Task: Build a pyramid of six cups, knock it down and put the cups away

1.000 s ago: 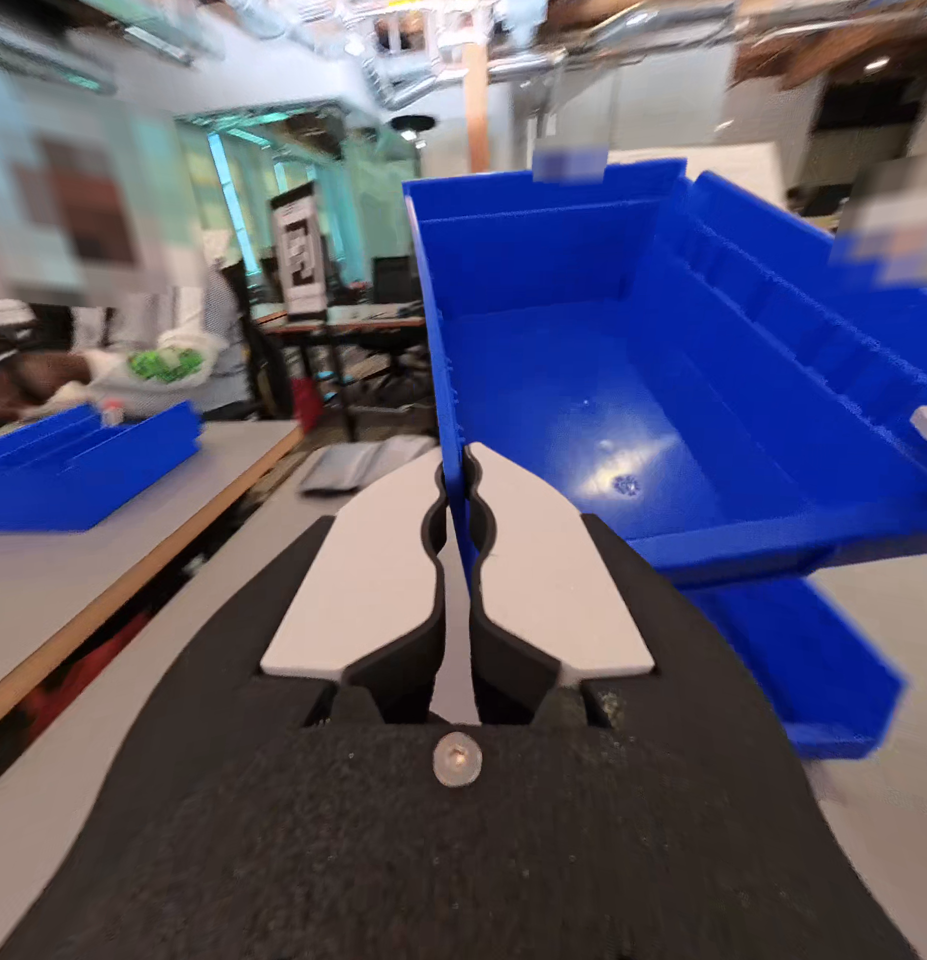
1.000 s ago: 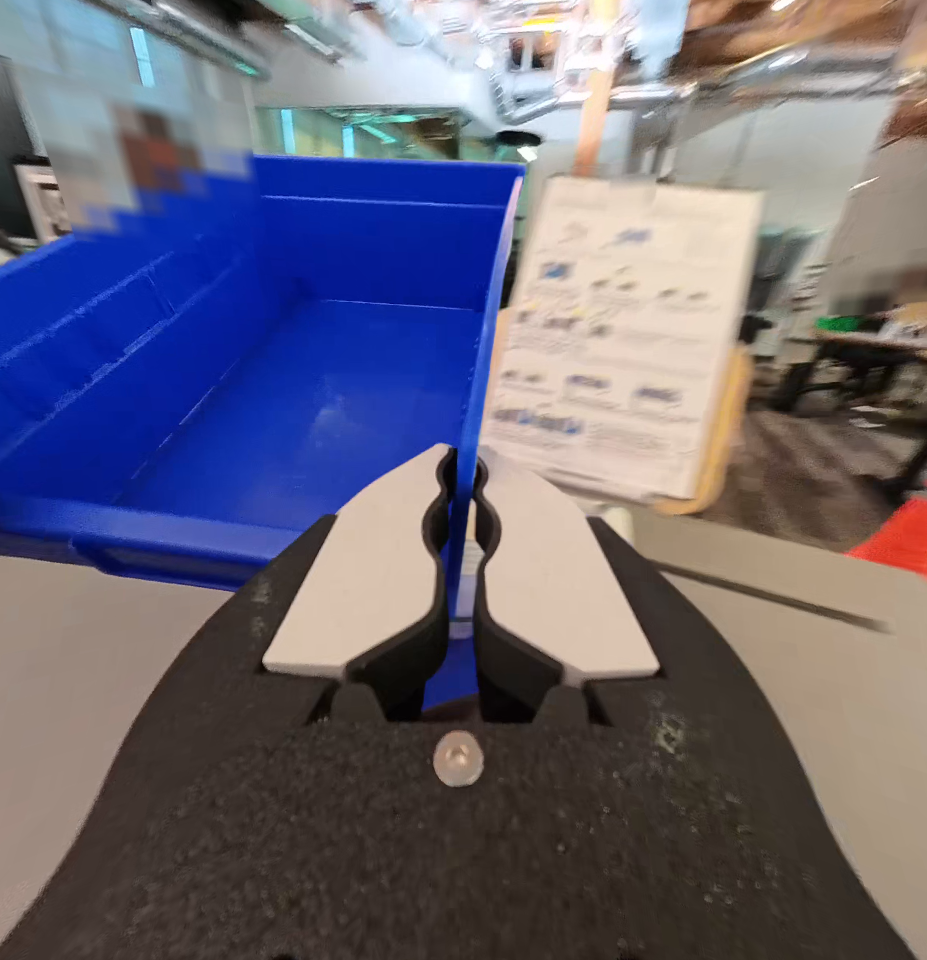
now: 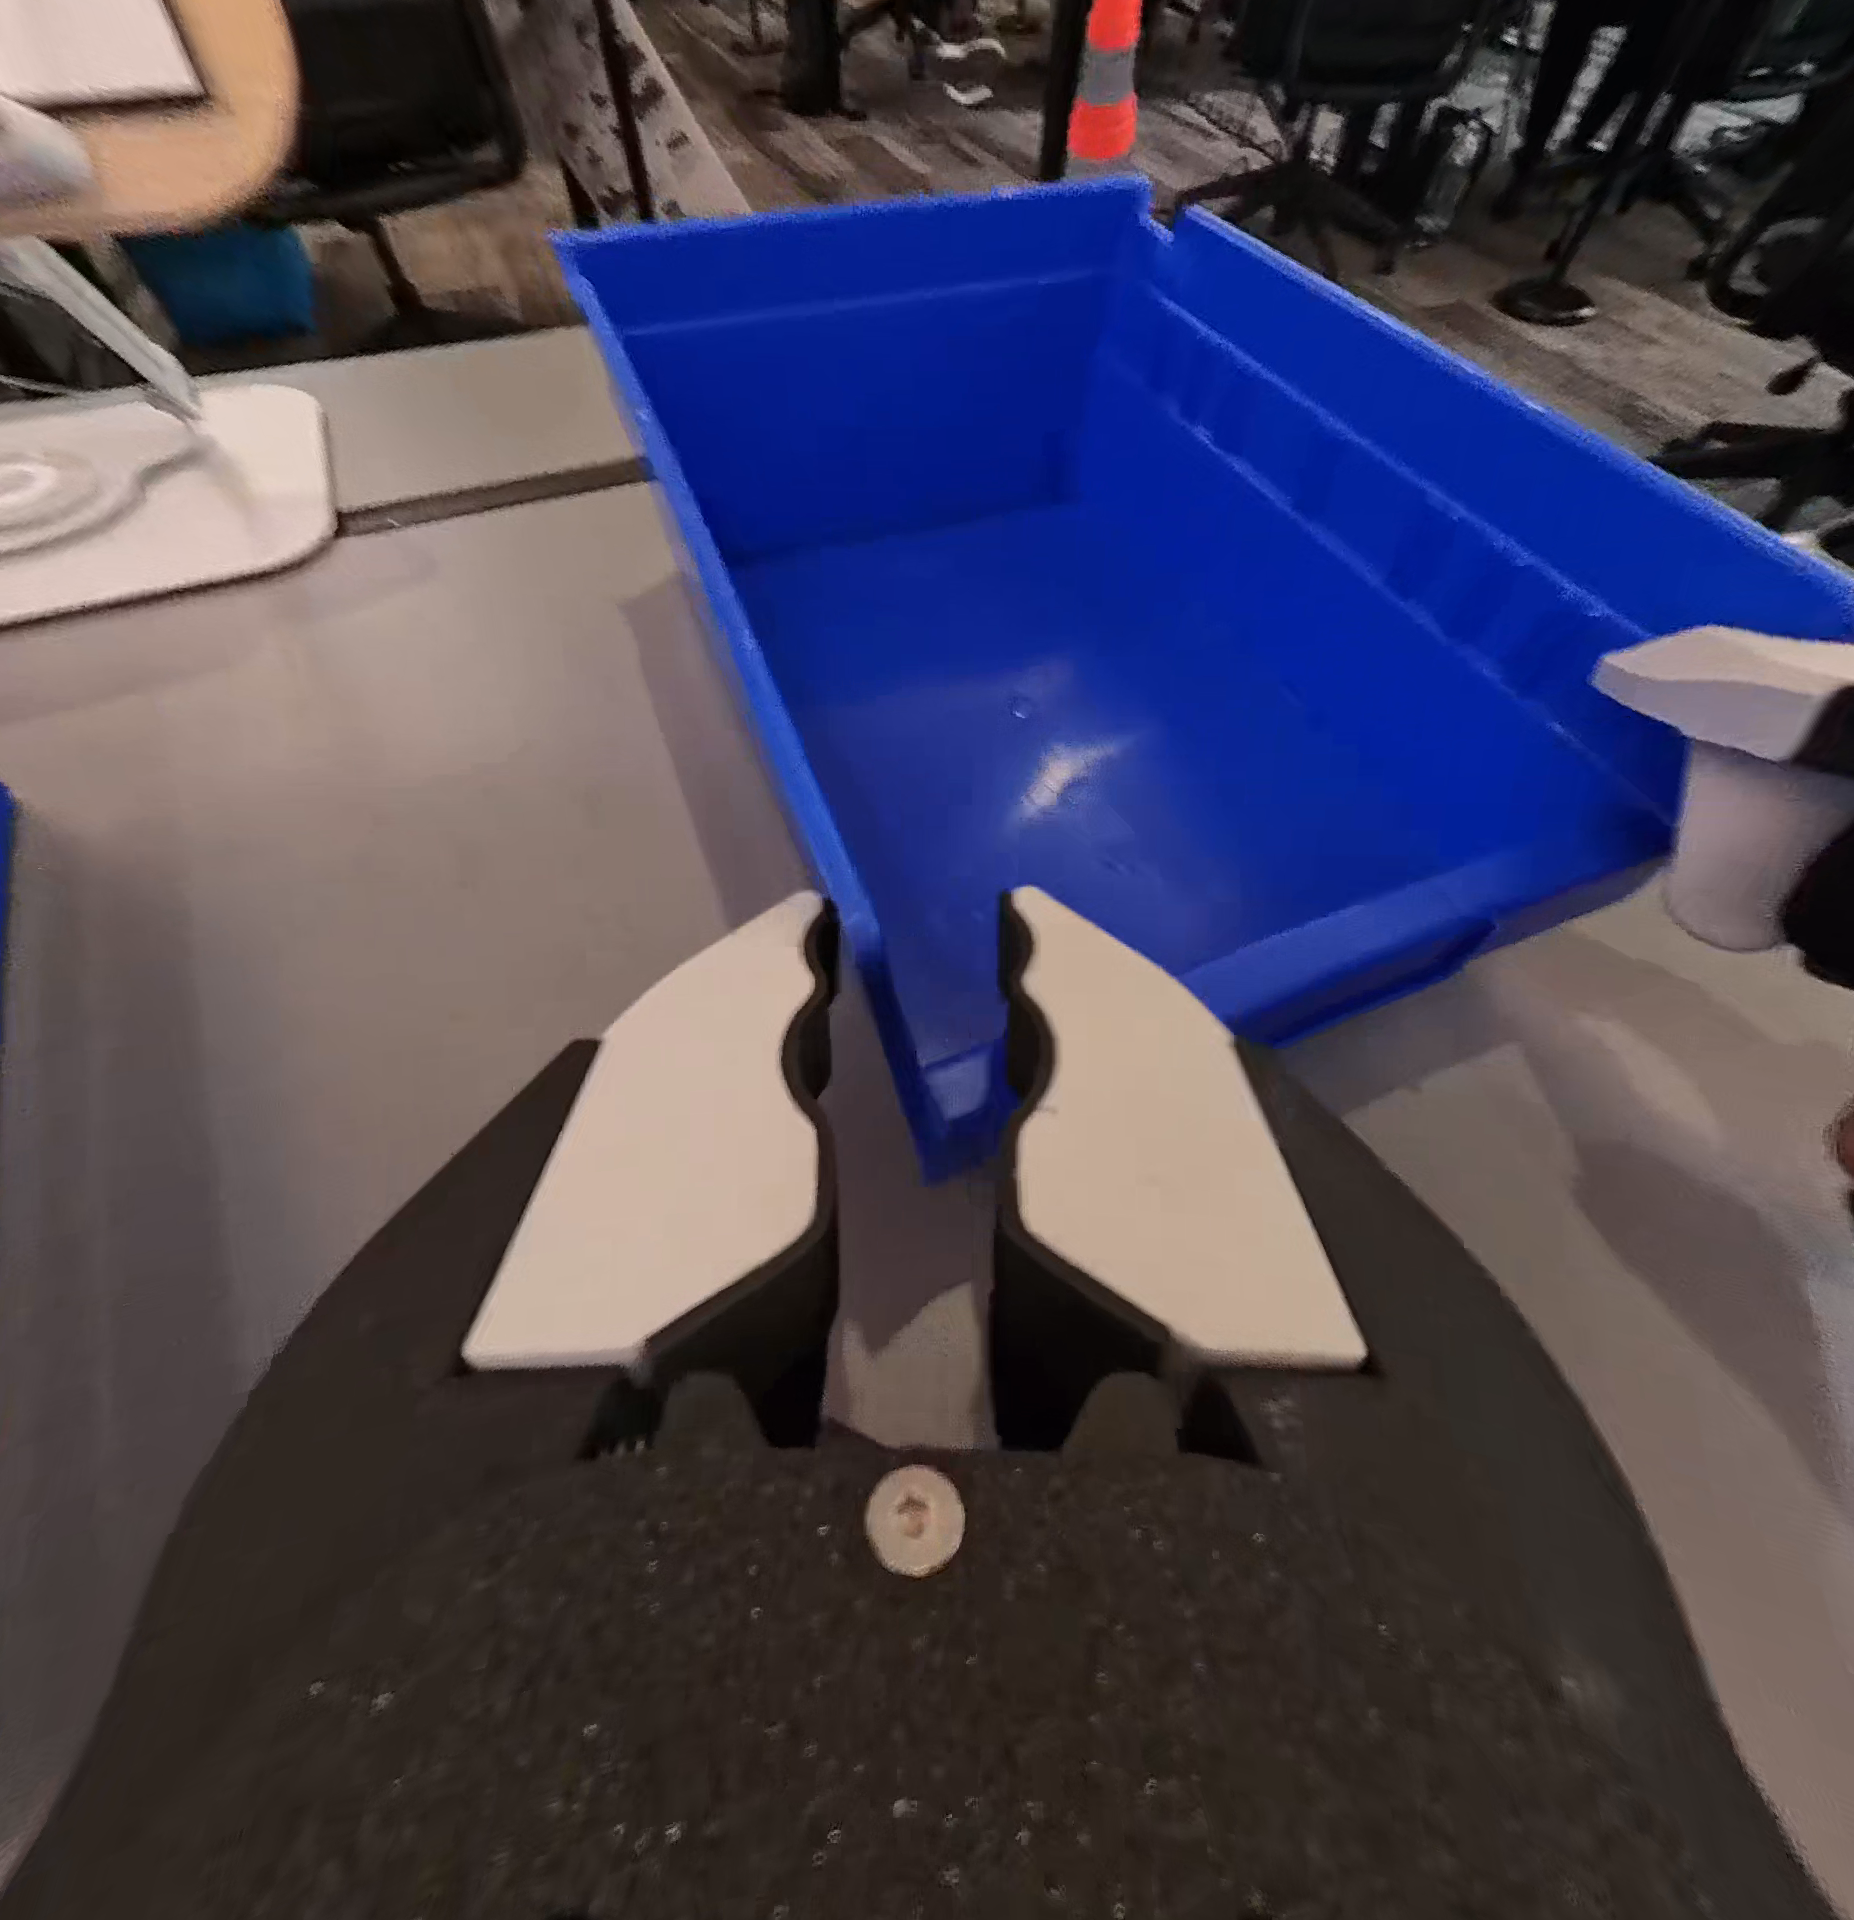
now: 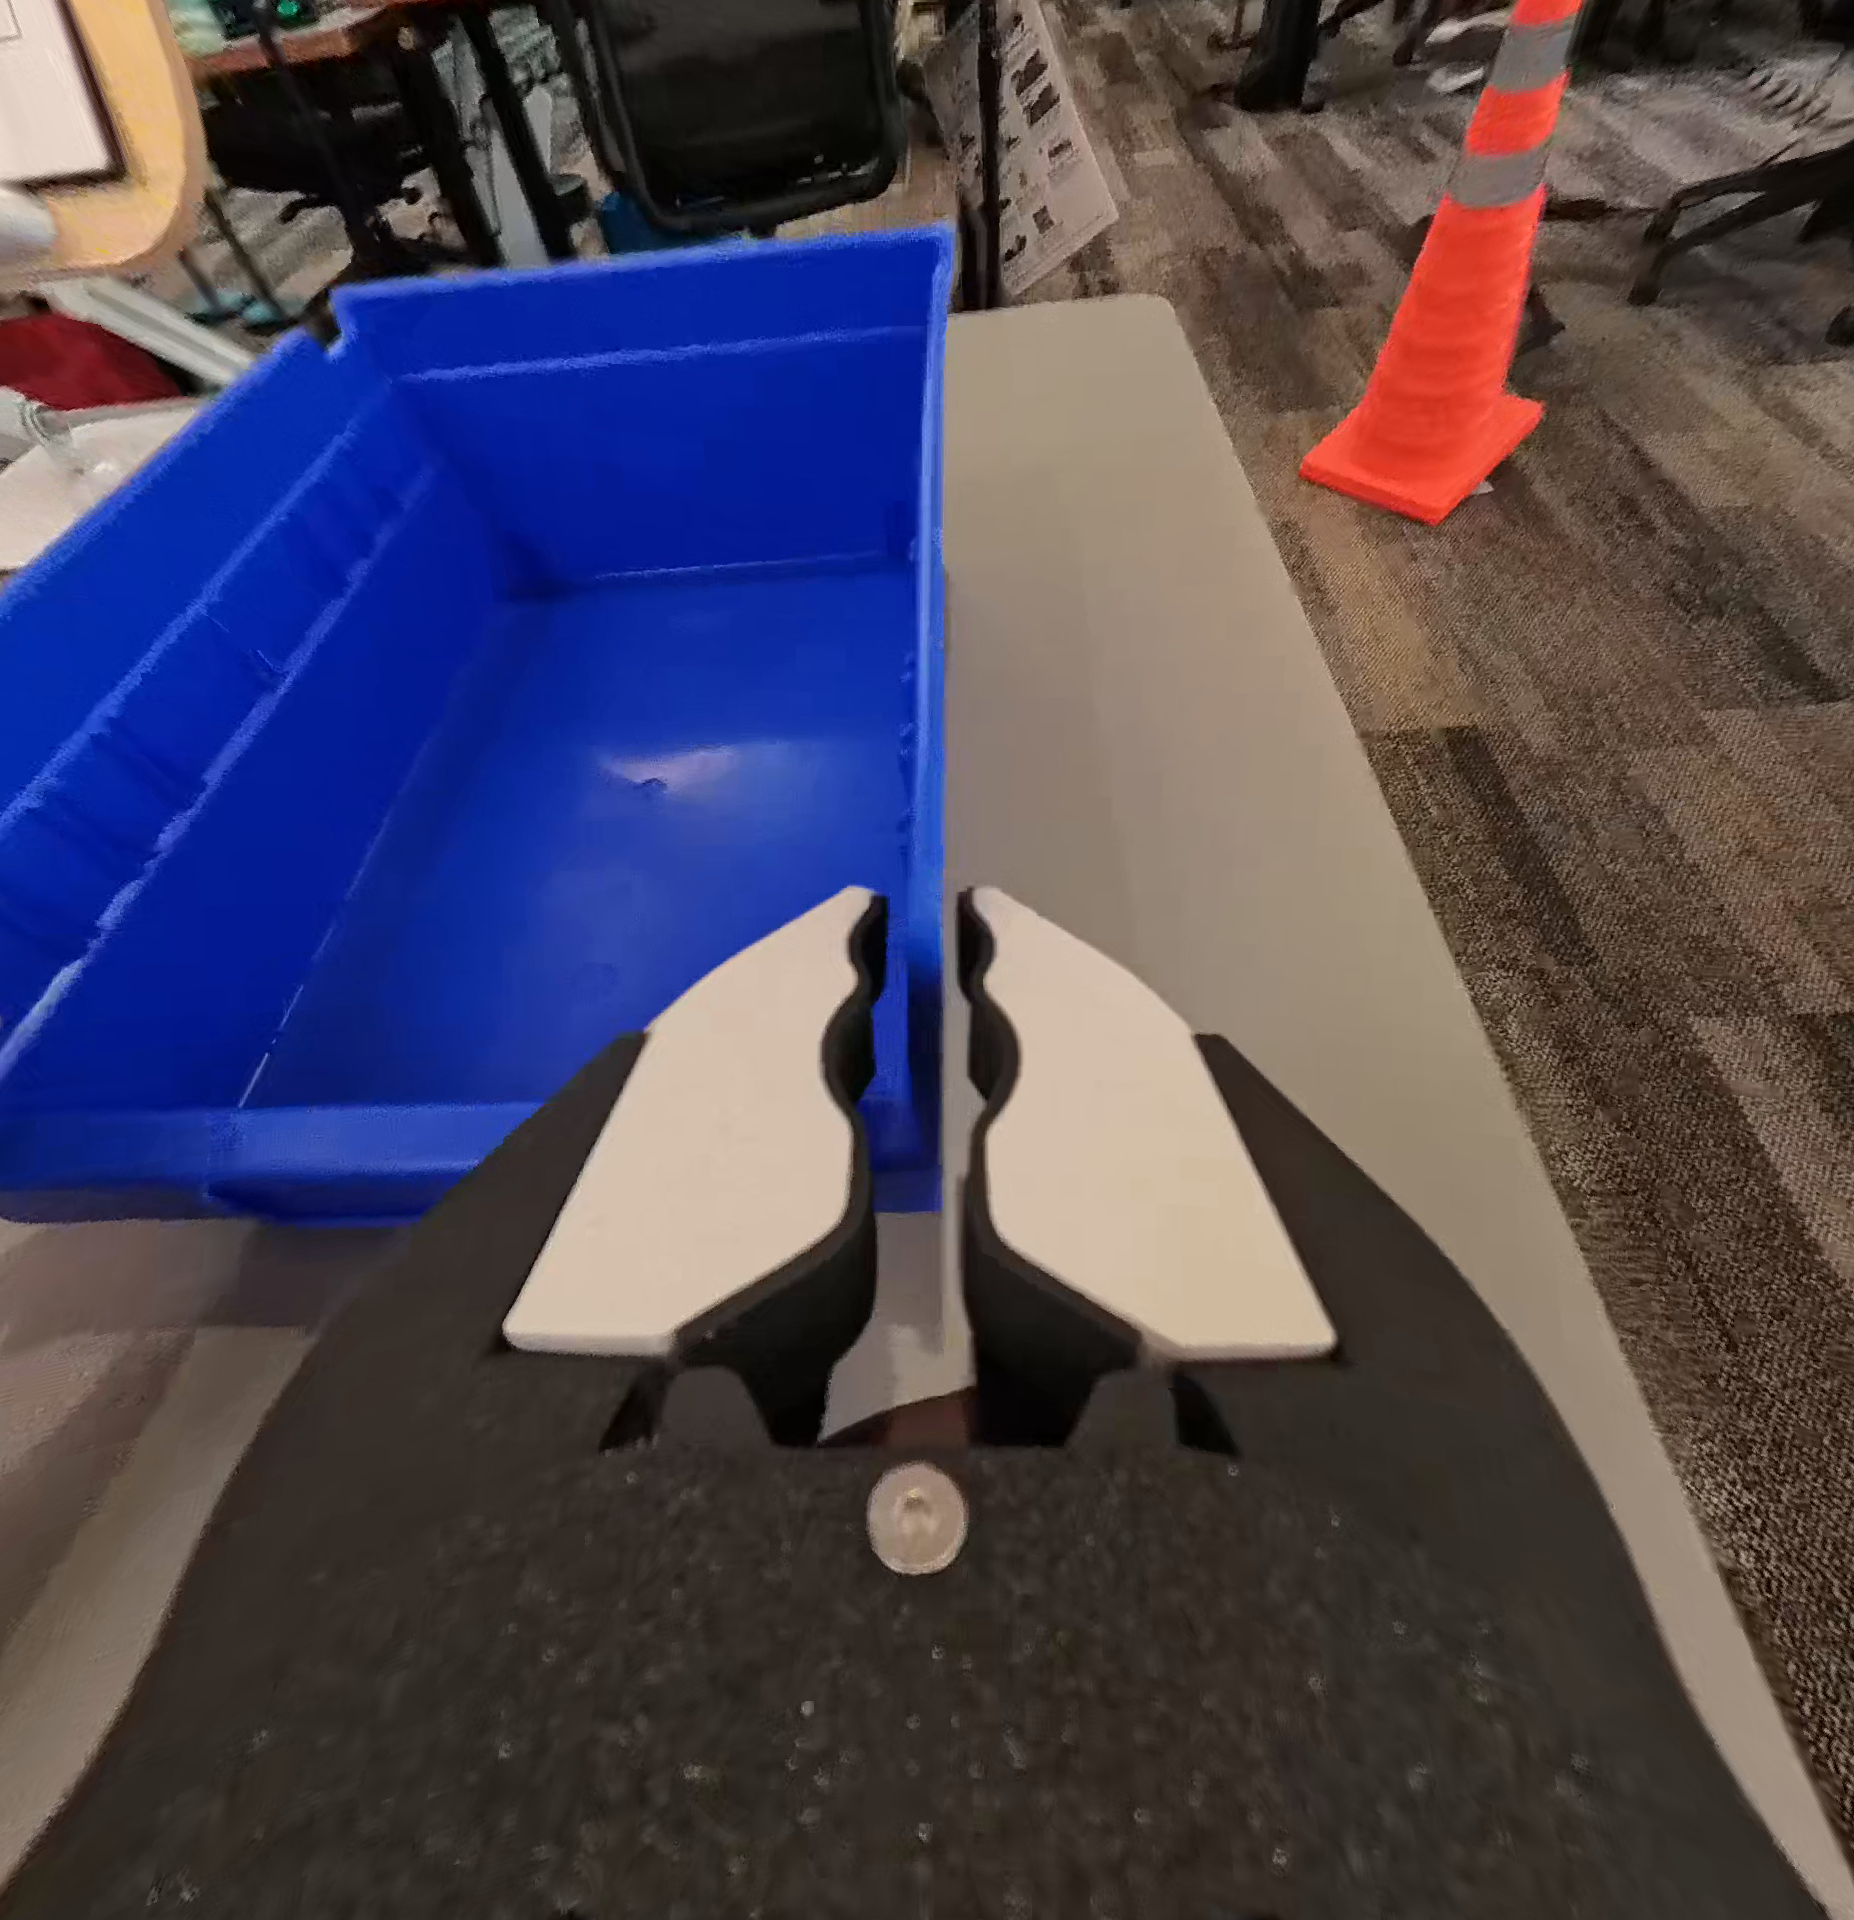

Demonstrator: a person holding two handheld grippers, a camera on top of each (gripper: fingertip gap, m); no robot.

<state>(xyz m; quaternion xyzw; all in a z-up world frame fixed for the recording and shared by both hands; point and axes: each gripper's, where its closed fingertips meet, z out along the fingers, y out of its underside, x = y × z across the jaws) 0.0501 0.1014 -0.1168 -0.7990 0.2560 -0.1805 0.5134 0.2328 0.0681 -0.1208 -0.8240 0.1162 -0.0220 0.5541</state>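
While no cups show in either view, the blue plastic bin (image 3: 1162, 582) sits on the grey table (image 3: 331, 831), its glossy floor bare. At its near left corner the left gripper (image 3: 915, 914) straddles the side wall, jaws spread with a clear gap on each side of the wall. At the near right corner the right gripper (image 4: 921, 902) has its jaws slightly parted around that wall. Beyond the table edge an orange traffic cone (image 4: 1453, 312) stands on carpet.
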